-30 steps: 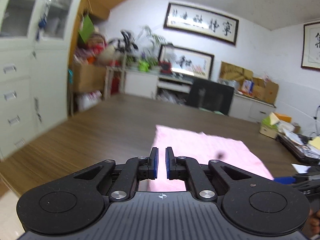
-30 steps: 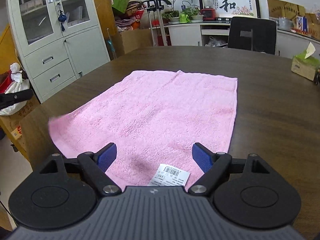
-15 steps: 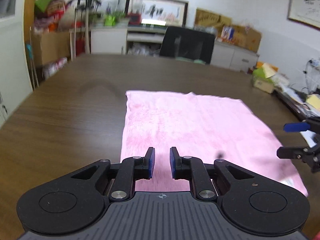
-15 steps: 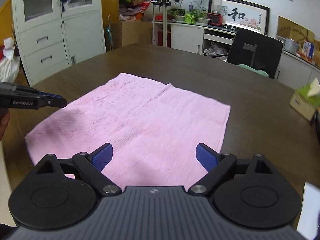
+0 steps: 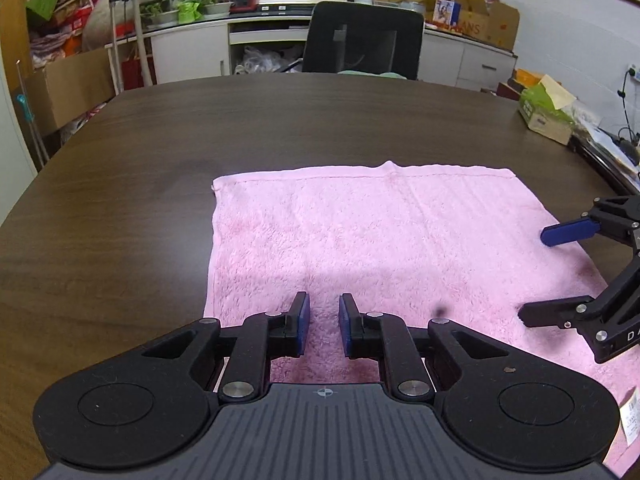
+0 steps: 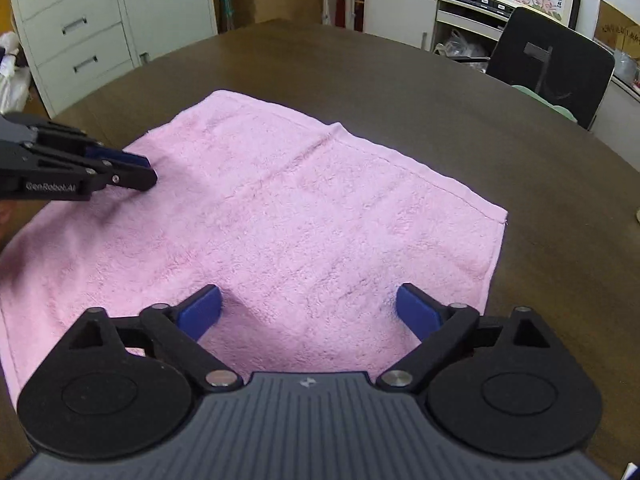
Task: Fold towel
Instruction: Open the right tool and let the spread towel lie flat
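A pink towel (image 5: pixel 380 240) lies spread flat on the dark wooden table (image 5: pixel 200 128); it also shows in the right wrist view (image 6: pixel 300 220). My left gripper (image 5: pixel 323 322) hovers over the towel's near left part, its blue pads a narrow gap apart, holding nothing. It shows from the side in the right wrist view (image 6: pixel 136 172). My right gripper (image 6: pixel 308 312) is wide open above the towel's near right part, empty. Its fingers (image 5: pixel 568 232) show in the left wrist view. A white label (image 5: pixel 630 416) sits at the towel's near right corner.
A black office chair (image 5: pixel 360 40) stands at the table's far side. A green tissue box (image 5: pixel 548 112) and papers sit at the table's right edge. White cabinets (image 6: pixel 80 20) stand to the left. Shelves with plants and cardboard boxes line the back wall.
Both grippers have tilted down and moved in over the towel. The left gripper's pads have opened slightly. The right gripper has stayed wide open.
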`<state>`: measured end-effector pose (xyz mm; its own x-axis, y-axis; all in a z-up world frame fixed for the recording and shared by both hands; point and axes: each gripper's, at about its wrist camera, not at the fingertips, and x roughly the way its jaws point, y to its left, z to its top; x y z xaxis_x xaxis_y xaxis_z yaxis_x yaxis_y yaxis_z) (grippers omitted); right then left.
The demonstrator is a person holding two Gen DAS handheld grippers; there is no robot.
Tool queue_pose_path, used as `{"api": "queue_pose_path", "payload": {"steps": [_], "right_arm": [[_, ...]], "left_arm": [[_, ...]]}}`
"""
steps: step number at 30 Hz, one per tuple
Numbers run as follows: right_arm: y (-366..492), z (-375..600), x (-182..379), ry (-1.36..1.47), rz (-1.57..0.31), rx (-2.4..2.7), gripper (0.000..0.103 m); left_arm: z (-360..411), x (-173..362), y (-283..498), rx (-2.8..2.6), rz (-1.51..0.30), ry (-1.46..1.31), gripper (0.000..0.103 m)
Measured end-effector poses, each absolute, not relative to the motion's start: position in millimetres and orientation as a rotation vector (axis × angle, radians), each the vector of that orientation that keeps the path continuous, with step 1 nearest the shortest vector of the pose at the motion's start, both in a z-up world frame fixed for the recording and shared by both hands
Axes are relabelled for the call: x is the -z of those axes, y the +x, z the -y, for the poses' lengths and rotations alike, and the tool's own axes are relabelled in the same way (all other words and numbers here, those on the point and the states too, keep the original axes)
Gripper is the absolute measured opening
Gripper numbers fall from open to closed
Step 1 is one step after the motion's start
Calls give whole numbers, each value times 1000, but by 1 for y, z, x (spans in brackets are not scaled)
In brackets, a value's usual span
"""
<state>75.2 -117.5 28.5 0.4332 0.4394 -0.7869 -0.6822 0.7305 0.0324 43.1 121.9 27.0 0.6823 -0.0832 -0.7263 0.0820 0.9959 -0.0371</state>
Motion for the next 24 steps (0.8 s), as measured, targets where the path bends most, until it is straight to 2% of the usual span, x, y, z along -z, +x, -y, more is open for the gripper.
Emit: {"api": "queue_pose_path", "payload": {"steps": [11,16,24], "right_arm": [[137,182,-20,-253,-900,-563,103],[136,208,-20,-227,-895,-514,103],[70,222,-58,-165,-676,-565,103]], "left_arm": [[-68,-24,101,160,-806,30,16],[-58,-22,109,166,-774,58,17],[-87,-55,72,169,-694,24,19]]}}
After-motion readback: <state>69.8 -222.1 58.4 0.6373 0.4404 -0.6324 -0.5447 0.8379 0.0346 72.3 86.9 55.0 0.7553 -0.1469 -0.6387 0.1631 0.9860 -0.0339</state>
